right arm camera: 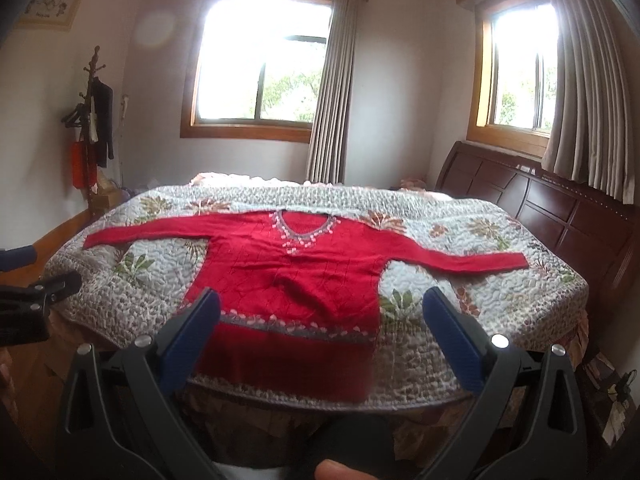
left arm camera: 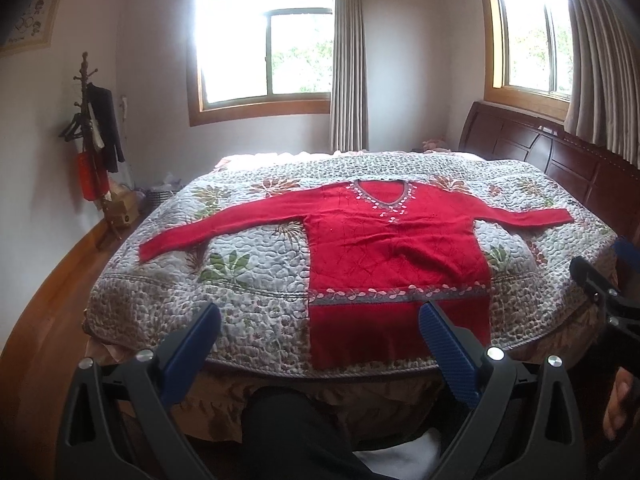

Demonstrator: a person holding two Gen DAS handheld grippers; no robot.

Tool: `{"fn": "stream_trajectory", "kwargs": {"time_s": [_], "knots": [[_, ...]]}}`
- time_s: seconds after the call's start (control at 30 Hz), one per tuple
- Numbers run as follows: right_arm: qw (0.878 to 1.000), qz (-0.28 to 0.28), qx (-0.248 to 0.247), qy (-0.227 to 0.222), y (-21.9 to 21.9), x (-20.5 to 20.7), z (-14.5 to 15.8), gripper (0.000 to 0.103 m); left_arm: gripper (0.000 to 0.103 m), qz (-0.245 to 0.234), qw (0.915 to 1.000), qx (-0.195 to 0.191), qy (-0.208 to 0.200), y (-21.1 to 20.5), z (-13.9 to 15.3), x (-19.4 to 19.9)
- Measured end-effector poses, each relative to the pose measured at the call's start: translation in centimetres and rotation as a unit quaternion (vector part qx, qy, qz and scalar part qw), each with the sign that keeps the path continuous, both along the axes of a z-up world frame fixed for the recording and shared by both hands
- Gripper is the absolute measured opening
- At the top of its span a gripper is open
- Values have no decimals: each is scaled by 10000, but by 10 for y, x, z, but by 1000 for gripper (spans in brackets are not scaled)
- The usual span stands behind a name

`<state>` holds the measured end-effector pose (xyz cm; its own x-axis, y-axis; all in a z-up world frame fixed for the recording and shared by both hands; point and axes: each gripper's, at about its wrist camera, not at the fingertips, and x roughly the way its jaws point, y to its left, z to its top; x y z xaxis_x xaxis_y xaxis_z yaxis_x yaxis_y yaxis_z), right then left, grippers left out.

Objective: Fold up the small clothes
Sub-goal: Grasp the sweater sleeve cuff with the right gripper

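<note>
My left gripper (left arm camera: 320,340) hangs just off the near edge of the bed (left arm camera: 160,304), jaws spread wide and empty; my right gripper (right arm camera: 320,328) is the same, wide open with nothing between its blue pads. Straight ahead of both lies one red sweater (left arm camera: 396,248), flat on the quilt, front up. Its body runs away from me, hem nearest and hanging slightly over the edge, neckline farthest; its two sleeves stretch out left and right across the bed. I judge each gripper is nearer the hem corner and sleeve on its own side. Count: one sweater, two sleeves, two grippers.
</note>
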<state>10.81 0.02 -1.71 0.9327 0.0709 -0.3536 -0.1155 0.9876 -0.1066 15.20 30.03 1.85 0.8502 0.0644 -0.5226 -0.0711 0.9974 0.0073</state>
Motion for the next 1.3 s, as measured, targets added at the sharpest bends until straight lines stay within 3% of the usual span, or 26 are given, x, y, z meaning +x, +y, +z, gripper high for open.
{"fn": "stream_trajectory", "kwargs": {"time_s": [0.1,0.23,0.33,0.47,0.63,0.67,0.7,0.77,0.8,0.87,1.03,1.27,1.3], "knots": [[10000,41,1,-15,-21,32,-1,100,99,54,9997,-199,-149,9,-1,26],[9994,-177,215,215,-69,92,-2,100,99,-327,9970,-640,279,12,-12,89],[9974,-516,348,352,-120,144,-6,100,99,-259,9980,-432,382,5,-18,128],[9854,-863,1145,921,-207,217,-22,100,99,-498,9954,-671,470,-2,-24,173],[9466,-1550,2288,1659,-337,308,-58,98,99,-580,9935,-898,378,-11,-32,218],[9351,-1729,2578,1710,-365,322,-66,89,99,-631,9925,-981,376,-12,-35,227],[9231,-1864,2867,1758,-392,334,-75,73,99,-678,9915,-1039,399,-14,-38,235],[8941,-2171,3409,1929,-445,359,-97,55,99,-707,9901,-1081,548,-19,-47,255],[8780,-2294,3699,1991,-467,369,-109,51,99,-710,9898,-1064,631,-22,-53,265],[8489,-2613,4161,1951,-506,381,-127,49,99,-732,9887,-1035,802,-27,-63,280],[7939,-3078,4936,1773,-559,393,-155,54,99,-782,9874,-914,1032,-37,-83,301],[7976,-3205,4848,1615,-565,411,-152,55,99,-770,9854,-1043,1103,-37,-96,315],[7980,-3224,4830,1611,-566,415,-151,51,99,-741,9856,-1062,1083,-36,-97,315]]}}
